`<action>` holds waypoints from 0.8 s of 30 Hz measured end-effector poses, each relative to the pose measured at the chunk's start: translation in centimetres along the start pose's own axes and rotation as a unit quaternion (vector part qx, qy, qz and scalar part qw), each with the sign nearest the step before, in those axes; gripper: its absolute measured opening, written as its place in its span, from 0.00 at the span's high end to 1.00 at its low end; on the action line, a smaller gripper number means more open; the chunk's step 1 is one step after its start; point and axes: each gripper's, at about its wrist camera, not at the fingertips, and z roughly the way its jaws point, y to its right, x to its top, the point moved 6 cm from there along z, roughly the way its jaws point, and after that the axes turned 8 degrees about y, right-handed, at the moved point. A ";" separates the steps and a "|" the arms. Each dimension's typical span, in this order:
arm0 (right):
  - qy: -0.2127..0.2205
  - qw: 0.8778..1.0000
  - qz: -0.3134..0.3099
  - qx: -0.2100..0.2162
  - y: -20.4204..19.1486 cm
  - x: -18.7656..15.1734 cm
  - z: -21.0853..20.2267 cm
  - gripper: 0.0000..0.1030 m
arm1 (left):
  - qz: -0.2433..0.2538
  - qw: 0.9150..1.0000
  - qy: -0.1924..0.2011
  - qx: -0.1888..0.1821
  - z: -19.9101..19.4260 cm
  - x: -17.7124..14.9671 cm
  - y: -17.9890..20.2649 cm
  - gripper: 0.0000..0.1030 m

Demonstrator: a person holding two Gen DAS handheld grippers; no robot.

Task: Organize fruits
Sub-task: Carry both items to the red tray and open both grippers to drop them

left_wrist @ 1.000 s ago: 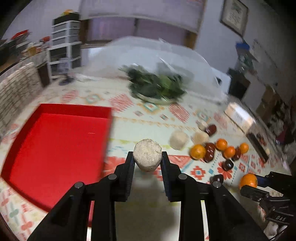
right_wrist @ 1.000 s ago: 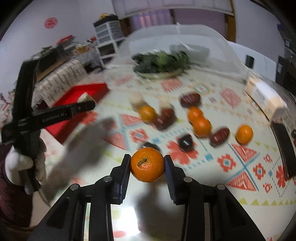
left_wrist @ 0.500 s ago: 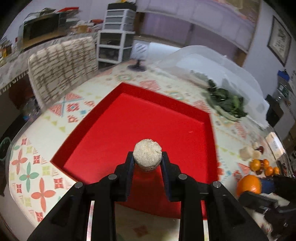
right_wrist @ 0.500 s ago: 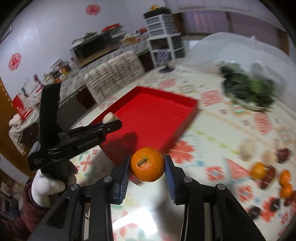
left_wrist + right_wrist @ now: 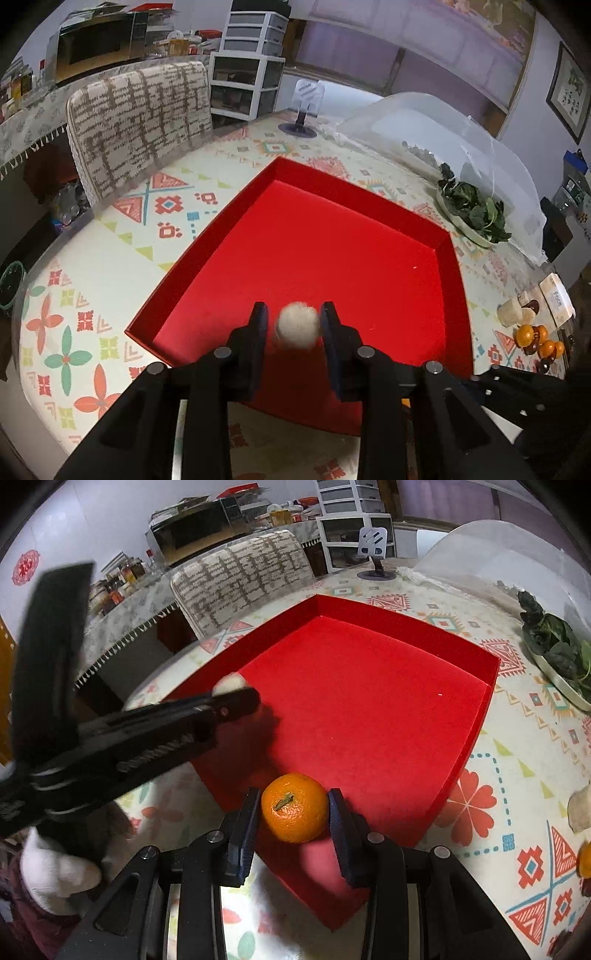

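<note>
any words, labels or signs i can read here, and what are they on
"Face": white box at the table's right edge, left wrist view.
Red round wall decoration, right wrist view: a character, too blurred to read.
Raised lettering on the left claw's body: blurred, unreadable.
Framed picture: no legible text.

Red tray (image 5: pixel 448 258) — plain, uniform inside and on its walls. Tablecloth (image 5: pixel 122 254): cream, printed with red, teal and yellow geometric motifs and flowers. Mandarin (image 5: pixel 295 806) bright orange, green-brown stem. Pale beige fuzzy ball (image 5: pixel 297 329), blurred. Chair back (image 5: pixel 140 114) at ten o'clock — off-white with brown broken stripes. Leafy greens (image 5: pixel 476 214) dark green.
</note>
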 end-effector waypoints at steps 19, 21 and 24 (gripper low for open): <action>0.110 0.992 0.056 -0.010 4.6 -1.0 -12.3 0.45 | 0.029 0.994 0.084 -0.056 -8.5 2.4 8.6 0.29; 0.132 0.987 0.085 -0.033 7.8 -2.1 -15.5 0.45 | 0.041 0.993 0.085 -0.072 -8.8 2.1 10.4 0.26; 0.162 0.973 0.137 -0.088 14.1 -4.3 -20.7 0.43 | 0.056 0.990 0.073 -0.104 -8.3 1.2 13.4 0.26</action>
